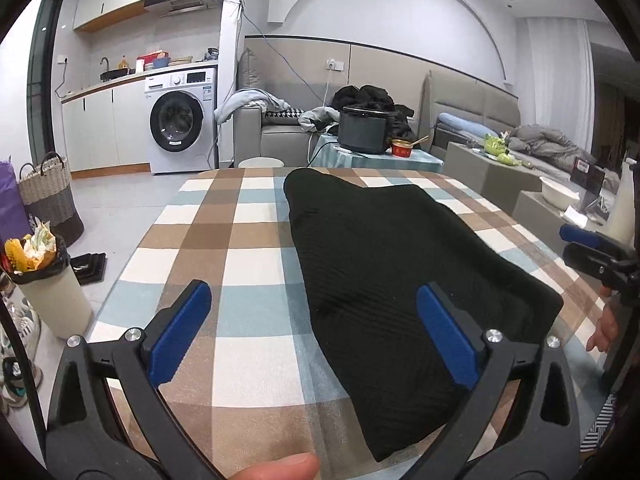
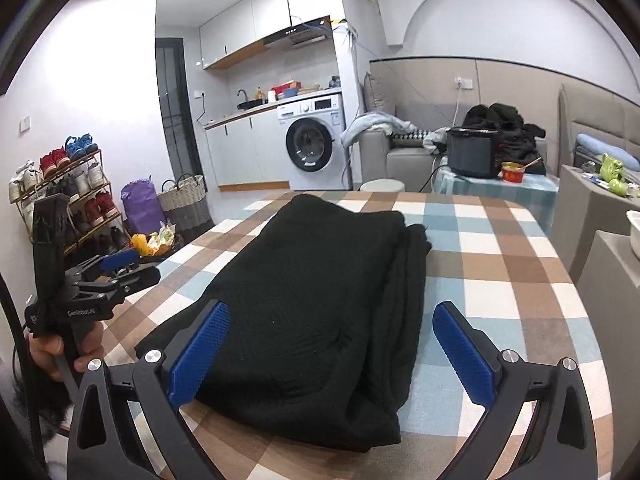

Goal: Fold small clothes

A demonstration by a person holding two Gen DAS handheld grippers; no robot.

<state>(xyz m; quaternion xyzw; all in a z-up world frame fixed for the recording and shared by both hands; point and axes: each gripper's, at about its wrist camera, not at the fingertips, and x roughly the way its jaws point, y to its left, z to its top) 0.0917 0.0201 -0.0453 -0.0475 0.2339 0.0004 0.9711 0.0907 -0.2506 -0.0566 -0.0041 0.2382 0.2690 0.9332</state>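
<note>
Our left claw (image 1: 314, 334) stands wide apart with nothing between its blue pads (image 1: 182, 334); only checked cloth shows in the gap, and the garment (image 1: 384, 280) lies just ahead and right of it, its near corner hidden behind the right pad. A fingertip (image 1: 280, 468) pokes in at the bottom edge of that view, cut off by the frame. Our right claw (image 2: 330, 354) is spread just as wide, gripping nothing: the black folded garment (image 2: 320, 300) lies flat on the worktop (image 2: 500, 280) directly ahead of it, and the near end shows between the pads without touching either. Loose layers stick out along the fold's right edge; we cannot tell what kind of garment it is.

Left of the right claw, off the worktop's edge, a hand (image 2: 52, 354) holds the other claw; its fingers are partly hidden by the handle. Beyond it on the floor we see a full bin (image 2: 154, 242), a purple bag (image 2: 138, 208), a woven basket (image 2: 186, 202) and a shoe rack (image 2: 64, 200).

Past the worktop's far edge stands a small side table (image 2: 496, 190) with a dark pot (image 2: 472, 152) and a red bowl (image 2: 513, 172). Behind it dark clothes (image 2: 504, 124) are piled on a sofa (image 2: 404, 156). A washer (image 2: 314, 144) sits farther back on the left. A bed (image 1: 532, 148) is cut off at the right.
</note>
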